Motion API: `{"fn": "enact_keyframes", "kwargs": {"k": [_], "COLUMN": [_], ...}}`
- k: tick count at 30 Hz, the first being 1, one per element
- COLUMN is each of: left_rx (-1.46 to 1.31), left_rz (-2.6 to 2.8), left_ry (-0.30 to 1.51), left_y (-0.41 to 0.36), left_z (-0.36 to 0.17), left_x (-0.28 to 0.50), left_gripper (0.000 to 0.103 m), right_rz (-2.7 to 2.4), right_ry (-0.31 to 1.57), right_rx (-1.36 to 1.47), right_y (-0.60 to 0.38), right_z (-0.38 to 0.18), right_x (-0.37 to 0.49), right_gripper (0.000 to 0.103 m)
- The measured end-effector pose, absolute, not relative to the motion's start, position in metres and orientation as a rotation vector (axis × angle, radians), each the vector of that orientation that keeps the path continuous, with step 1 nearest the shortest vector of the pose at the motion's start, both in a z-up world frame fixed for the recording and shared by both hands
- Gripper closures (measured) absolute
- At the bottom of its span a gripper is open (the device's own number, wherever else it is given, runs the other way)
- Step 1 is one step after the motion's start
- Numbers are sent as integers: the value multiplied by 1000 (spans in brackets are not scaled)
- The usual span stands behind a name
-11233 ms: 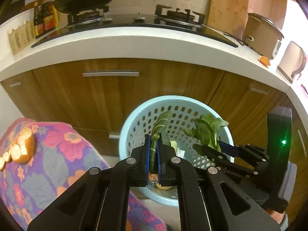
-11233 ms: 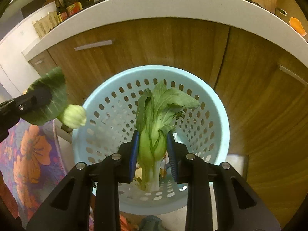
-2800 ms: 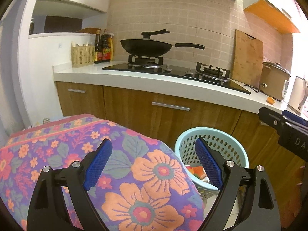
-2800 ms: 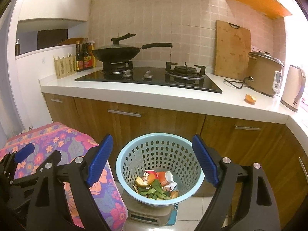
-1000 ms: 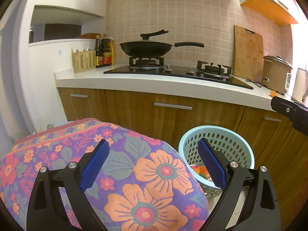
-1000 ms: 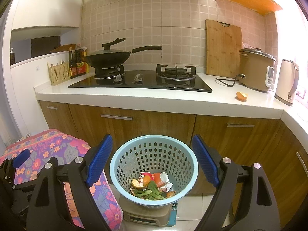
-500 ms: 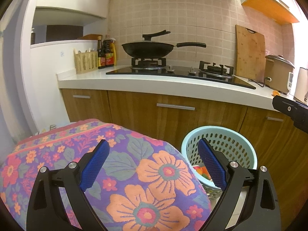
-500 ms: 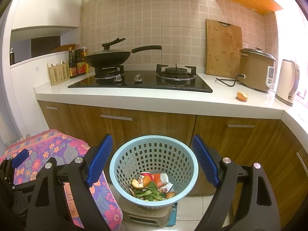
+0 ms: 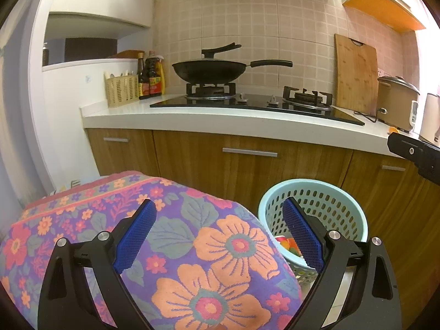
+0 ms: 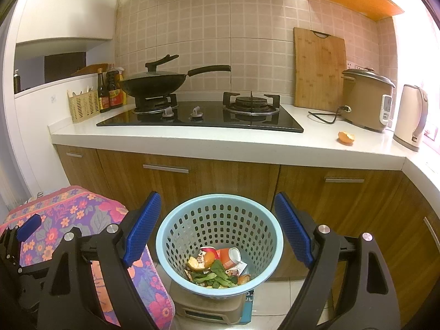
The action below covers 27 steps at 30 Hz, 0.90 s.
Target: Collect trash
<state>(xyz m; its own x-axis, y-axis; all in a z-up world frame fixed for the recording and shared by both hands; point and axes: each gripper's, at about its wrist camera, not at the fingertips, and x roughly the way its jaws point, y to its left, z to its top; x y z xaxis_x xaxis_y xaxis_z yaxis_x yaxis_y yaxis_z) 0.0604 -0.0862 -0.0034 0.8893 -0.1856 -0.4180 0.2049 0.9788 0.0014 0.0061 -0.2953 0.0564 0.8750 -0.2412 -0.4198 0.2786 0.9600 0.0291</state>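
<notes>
Both grippers are held with fingers wide apart and nothing between them. The left gripper (image 9: pixel 217 233) hangs over the floral cloth (image 9: pixel 192 247), near its right edge. The right gripper (image 10: pixel 218 227) frames the blue basket (image 10: pixel 264 269), which stands on a box on the floor in front of the wooden cabinets (image 10: pixel 220 176). Trash (image 10: pixel 217 266) lies at the basket's bottom: green leaves, orange peel and a can. One more peel (image 10: pixel 346 137) sits on the counter (image 10: pixel 192 137) near its right end, just in front of the rice cooker (image 10: pixel 365 101).
</notes>
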Motion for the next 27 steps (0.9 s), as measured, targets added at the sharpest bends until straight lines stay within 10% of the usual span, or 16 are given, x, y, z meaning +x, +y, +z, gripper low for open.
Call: {"fn": "enact_keyframes", "kwargs": {"k": [27], "left_rx": [48], "left_rz": [-214], "left_ry": [409], "left_y": [-87], "left_z": [1], "left_x": [57], "left_gripper": [12], "right_rz": [-271], "right_ry": [435], "right_rx": [91], "right_y": [-293], "right_z": [51], "right_x": [6], "right_gripper": [23]}}
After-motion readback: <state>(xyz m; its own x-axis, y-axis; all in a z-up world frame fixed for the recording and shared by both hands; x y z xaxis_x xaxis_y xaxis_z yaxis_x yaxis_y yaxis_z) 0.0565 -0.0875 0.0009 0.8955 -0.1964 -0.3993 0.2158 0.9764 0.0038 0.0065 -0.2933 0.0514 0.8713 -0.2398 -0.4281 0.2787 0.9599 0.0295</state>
